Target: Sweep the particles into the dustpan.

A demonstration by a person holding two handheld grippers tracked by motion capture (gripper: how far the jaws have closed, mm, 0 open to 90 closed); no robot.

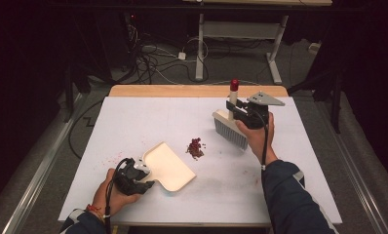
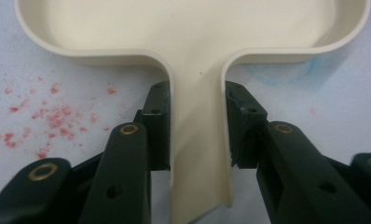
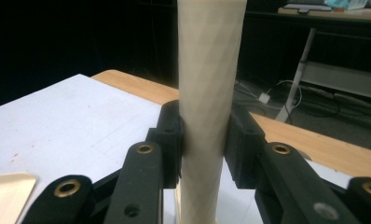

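The left gripper has its fingers clamped on the handle of a cream dustpan lying flat on the white worktop. Just beyond its open lip sits a pile of red crumbs. Past that, the right gripper grips the upright handle of a brush, bristles down.

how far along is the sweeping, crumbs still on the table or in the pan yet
Done: left gripper is shut on the dustpan handle, right gripper on the brush handle. In hand: brush held beyond the red crumbs. Left: sweeping; the pile lies outside the pan.
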